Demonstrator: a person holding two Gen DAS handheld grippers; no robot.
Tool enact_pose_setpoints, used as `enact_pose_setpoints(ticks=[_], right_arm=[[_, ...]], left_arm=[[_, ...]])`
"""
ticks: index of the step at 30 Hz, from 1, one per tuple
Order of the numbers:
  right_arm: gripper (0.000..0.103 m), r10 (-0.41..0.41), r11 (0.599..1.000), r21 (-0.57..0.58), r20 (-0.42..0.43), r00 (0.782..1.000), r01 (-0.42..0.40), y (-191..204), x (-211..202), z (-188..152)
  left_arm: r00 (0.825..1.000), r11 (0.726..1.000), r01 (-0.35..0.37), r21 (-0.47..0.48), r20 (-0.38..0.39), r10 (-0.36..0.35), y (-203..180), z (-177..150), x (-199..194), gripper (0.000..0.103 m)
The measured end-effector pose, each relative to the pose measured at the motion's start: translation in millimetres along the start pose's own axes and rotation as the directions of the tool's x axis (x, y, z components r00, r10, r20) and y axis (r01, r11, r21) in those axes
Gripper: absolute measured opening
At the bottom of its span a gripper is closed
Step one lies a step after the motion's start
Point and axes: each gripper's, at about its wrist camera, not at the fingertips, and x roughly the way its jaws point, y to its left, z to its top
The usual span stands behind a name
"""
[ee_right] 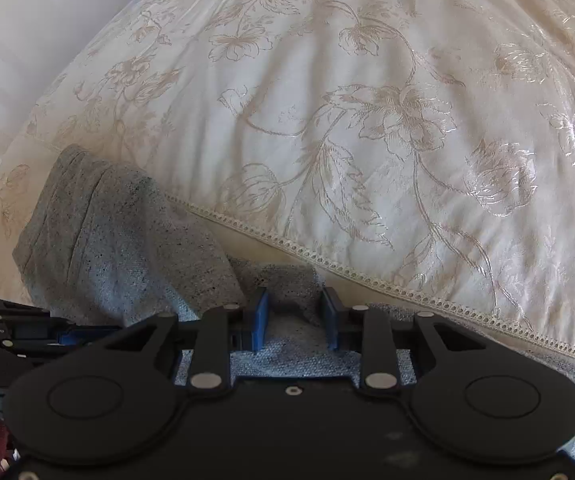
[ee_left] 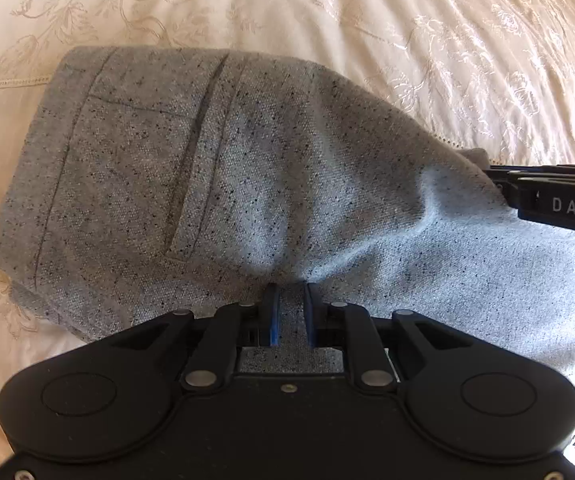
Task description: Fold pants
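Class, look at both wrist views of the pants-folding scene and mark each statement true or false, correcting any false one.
1. The pants are grey and speckled. True.
2. The pants lie on a bare wooden table. False: they lie on a cream bedspread with a floral pattern.
3. The left gripper pinches a fold of the pants. True.
4. The right gripper hangs over the bedspread, clear of the cloth. False: grey cloth sits between its fingers.
5. The pants show a pocket seam. True.
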Motion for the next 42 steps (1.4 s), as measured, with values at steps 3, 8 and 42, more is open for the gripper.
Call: enact_pose_setpoints(ticks=[3,8,42], right_arm=[[0.006,0.002,1.0,0.011,0.031,1.0,-0.002,-2.1,-13.0,-2.6],[0.004,0.016,0.998,0.058,0.082,0.996,-0.02,-6.6,-30.5,-7.3],[0.002,0.105,0.992,-0.084,0.087,0.991,-0.098,-0.7,-39.3,-5.4]], left_arm=[[0.994,0.998,-0.026,0.051,0.104,0.021,-2.0,4.7,-29.1,0.023],[0.966,0.998,-0.039,0.048,0.259,0.025,3.4,35.1,-61.4,0.026],[0.964,0.979,-0.169,0.115,0.226,0.14,20.5,53.9,-56.3,0.033]])
